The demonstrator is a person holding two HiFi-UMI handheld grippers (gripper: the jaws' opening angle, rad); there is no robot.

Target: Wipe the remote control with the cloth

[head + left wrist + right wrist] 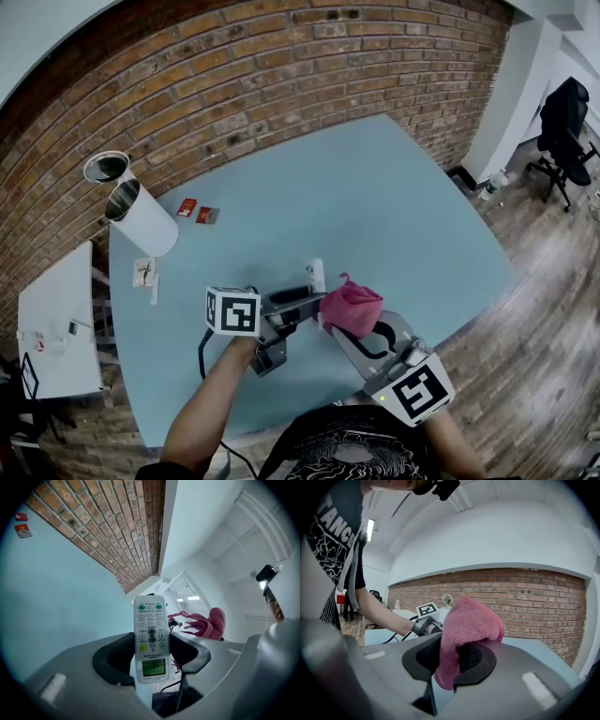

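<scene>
My left gripper (151, 654) is shut on a white remote control (151, 638), button face toward the camera, held up above the light blue table (394, 206). In the head view the remote (315, 275) sticks out from the left gripper (302, 305) just left of the pink cloth (352, 307). My right gripper (451, 660) is shut on the pink cloth (468, 630), which bunches over its jaws. The cloth (204, 623) shows just right of the remote in the left gripper view, close beside it; I cannot tell whether they touch.
A white cylinder (142, 217) lies on its side at the table's back left, with a round metal rim (106, 167) behind it. Two red packets (197, 211) and a small white card (144, 273) lie nearby. A brick wall (234, 84) runs behind the table.
</scene>
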